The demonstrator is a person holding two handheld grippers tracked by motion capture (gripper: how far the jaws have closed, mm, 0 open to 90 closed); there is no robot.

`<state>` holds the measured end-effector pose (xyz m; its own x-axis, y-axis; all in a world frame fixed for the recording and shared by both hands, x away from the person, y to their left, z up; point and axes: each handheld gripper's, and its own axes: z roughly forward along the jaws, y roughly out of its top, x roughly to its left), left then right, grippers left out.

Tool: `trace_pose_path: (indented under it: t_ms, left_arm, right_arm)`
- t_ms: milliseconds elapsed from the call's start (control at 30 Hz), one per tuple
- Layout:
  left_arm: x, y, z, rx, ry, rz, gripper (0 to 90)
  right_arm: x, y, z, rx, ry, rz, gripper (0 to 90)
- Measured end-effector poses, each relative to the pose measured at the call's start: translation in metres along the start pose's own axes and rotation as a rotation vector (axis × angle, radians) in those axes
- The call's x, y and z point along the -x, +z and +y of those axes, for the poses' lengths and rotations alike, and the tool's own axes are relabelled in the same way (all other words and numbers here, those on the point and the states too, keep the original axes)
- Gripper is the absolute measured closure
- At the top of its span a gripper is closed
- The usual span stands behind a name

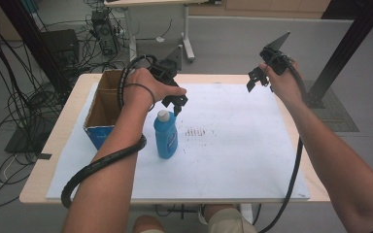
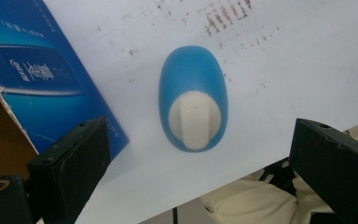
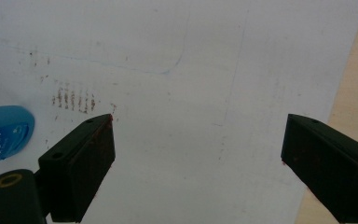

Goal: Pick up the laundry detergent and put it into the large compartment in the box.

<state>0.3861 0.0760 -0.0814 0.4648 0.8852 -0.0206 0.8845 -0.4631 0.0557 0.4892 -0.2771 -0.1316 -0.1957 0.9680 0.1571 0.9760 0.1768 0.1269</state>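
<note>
A blue bottle [image 1: 166, 136] with a white cap stands upright on the white sheet [image 1: 233, 145], just right of a cardboard box [image 1: 103, 108]. My left gripper [image 1: 176, 103] hovers open right above the cap, not touching it. Seen from the left gripper view, the bottle [image 2: 193, 103] lies straight below, its cap between the two wide-apart jaws [image 2: 200, 172]. My right gripper [image 1: 256, 80] is held high over the far right of the sheet, open and empty. The right gripper view shows its jaws [image 3: 198, 170] spread over bare sheet, with the bottle [image 3: 2, 133] at the left edge.
The open box with blue printed sides [image 2: 32, 74] stands at the sheet's left edge. Brown smudges [image 1: 195, 131] mark the sheet's middle. The wooden table [image 1: 318, 182] shows around the sheet. Cables and a black post [image 1: 342, 53] stand on the floor beyond.
</note>
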Motion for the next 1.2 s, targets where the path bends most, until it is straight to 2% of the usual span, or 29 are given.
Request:
trace_pose_path:
  t_ms: [200, 733, 967, 1200]
  left_arm:
    - [0.004, -0.002, 0.007, -0.002, 0.017, 0.014, 6.1]
    - [0.008, 0.003, 0.015, -0.020, 0.022, 0.018, 6.1]
    - [0.002, 0.015, 0.016, -0.029, 0.010, 0.012, 6.3]
    - [-0.005, 0.038, 0.019, -0.051, -0.003, -0.001, 6.4]
  right_arm:
    - [-0.001, -0.001, 0.000, -0.002, -0.004, 0.001, 9.6]
    - [0.001, -0.003, -0.002, 0.000, -0.007, 0.008, 9.6]
    - [0.002, -0.005, -0.005, 0.010, -0.006, 0.003, 9.6]
    - [0.001, -0.005, -0.006, 0.014, -0.010, -0.003, 9.6]
